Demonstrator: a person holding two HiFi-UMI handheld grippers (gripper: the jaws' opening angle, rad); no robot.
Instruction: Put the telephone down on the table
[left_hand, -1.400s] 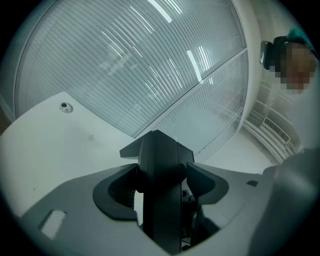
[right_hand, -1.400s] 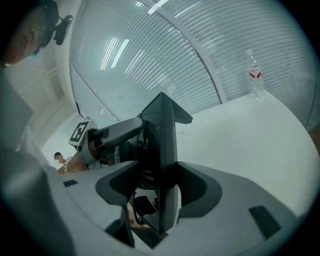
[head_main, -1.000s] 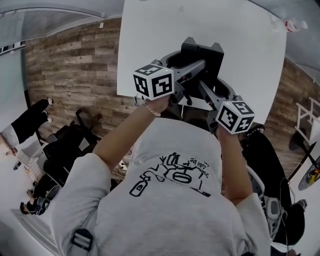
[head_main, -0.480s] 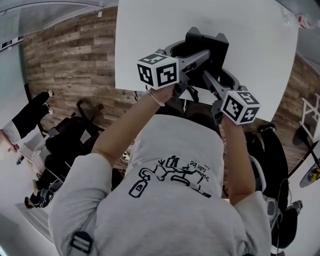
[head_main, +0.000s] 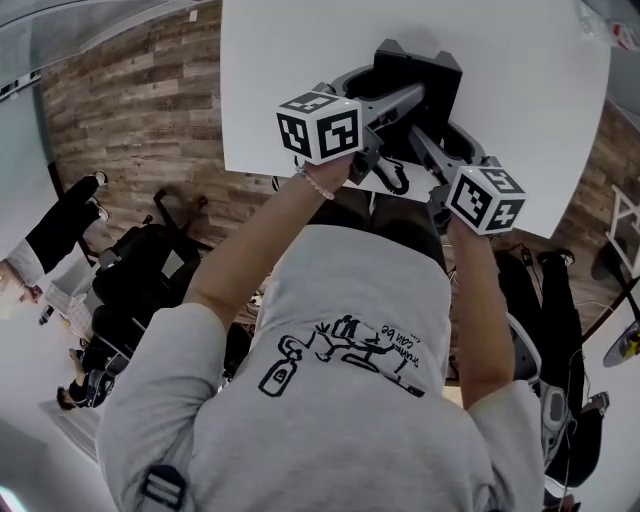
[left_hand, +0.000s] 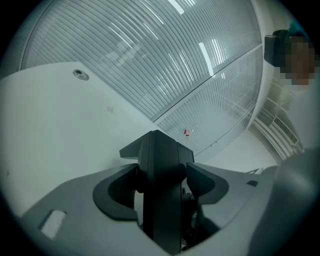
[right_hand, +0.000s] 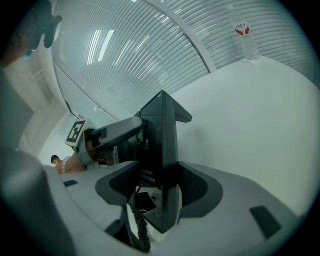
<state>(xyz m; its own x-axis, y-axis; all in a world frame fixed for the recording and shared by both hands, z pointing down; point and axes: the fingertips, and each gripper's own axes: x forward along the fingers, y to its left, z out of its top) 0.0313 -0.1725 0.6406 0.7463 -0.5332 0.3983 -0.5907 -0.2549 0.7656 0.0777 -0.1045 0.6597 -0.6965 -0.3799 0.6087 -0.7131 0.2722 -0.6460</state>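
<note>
You hold the black desk telephone (head_main: 420, 75) upright from both sides, the fingers of your left gripper (left_hand: 161, 182) and right gripper (right_hand: 159, 187) each closed on its body, so it stays steady over the white table (head_main: 280, 80), seemingly not yet resting there.

Office, white table (head_main: 280, 90), black swivel chairs (head_main: 148, 275), slatted blinds (left_hand: 150, 55), wood-plank floor (head_main: 130, 120)

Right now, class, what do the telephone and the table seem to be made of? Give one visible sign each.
The telephone looks like black moulded plastic, matt with a faint sheen along its crisp edges. The table has a smooth, matt white top, probably laminate or painted board. Its core does not show.
</note>
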